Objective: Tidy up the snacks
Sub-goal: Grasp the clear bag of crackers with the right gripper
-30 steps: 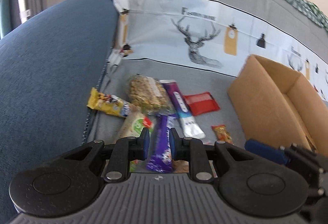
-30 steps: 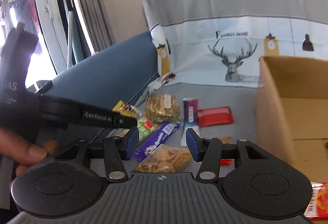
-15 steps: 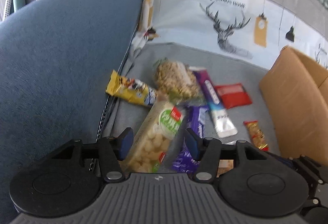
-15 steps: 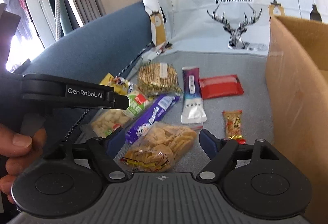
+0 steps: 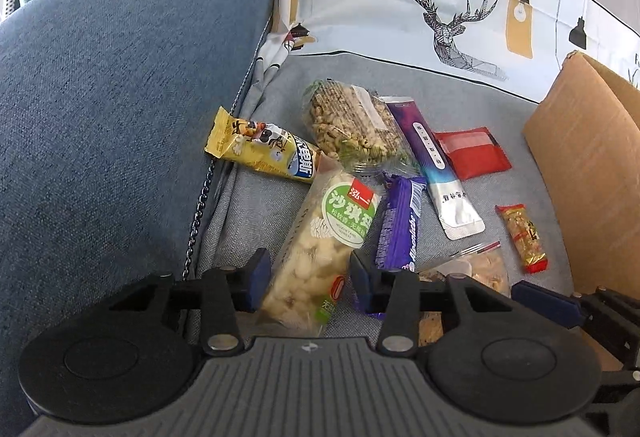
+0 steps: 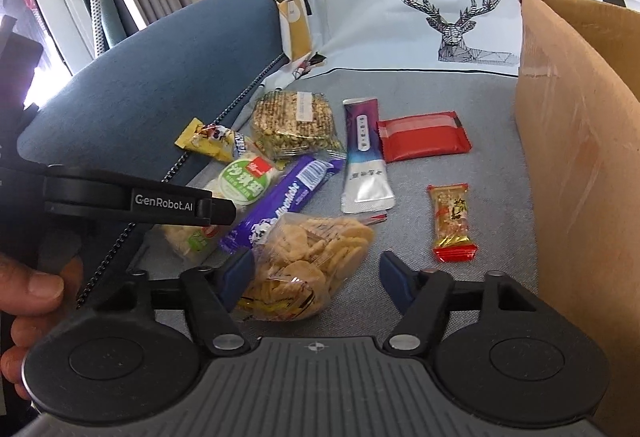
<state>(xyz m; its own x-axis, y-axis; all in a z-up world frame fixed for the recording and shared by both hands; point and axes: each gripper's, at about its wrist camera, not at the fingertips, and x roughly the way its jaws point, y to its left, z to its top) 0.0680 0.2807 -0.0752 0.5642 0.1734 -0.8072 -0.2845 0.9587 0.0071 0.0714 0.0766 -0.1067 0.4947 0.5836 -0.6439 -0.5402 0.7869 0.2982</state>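
Several snacks lie on a grey sofa seat. My left gripper [image 5: 310,277] straddles the near end of a clear pastry pack with a green label [image 5: 320,245]; its jaws are closing and the pads stand just off the wrapper. My right gripper [image 6: 316,277] hangs over a clear bag of yellow chips [image 6: 312,257], jaws closing, with the left pad at the bag and the right pad apart from it. A purple chocolate bar [image 5: 400,225] lies between the two packs. The left gripper's side [image 6: 160,201] shows in the right wrist view, above the pastry pack.
A yellow pack [image 5: 264,153], a nut brittle pack [image 5: 352,125], a purple-white sachet [image 5: 436,169], a red pack [image 5: 472,153] and a small red candy [image 5: 522,237] lie beyond. An open cardboard box [image 6: 580,157] stands at the right. The blue armrest [image 5: 120,97] rises at the left. A hand [image 6: 32,289] grips the left tool.
Both grippers came down toward the seat. The left one left the purple bar and now frames the pastry pack. The right one opened wider over the chip bag, then narrowed.
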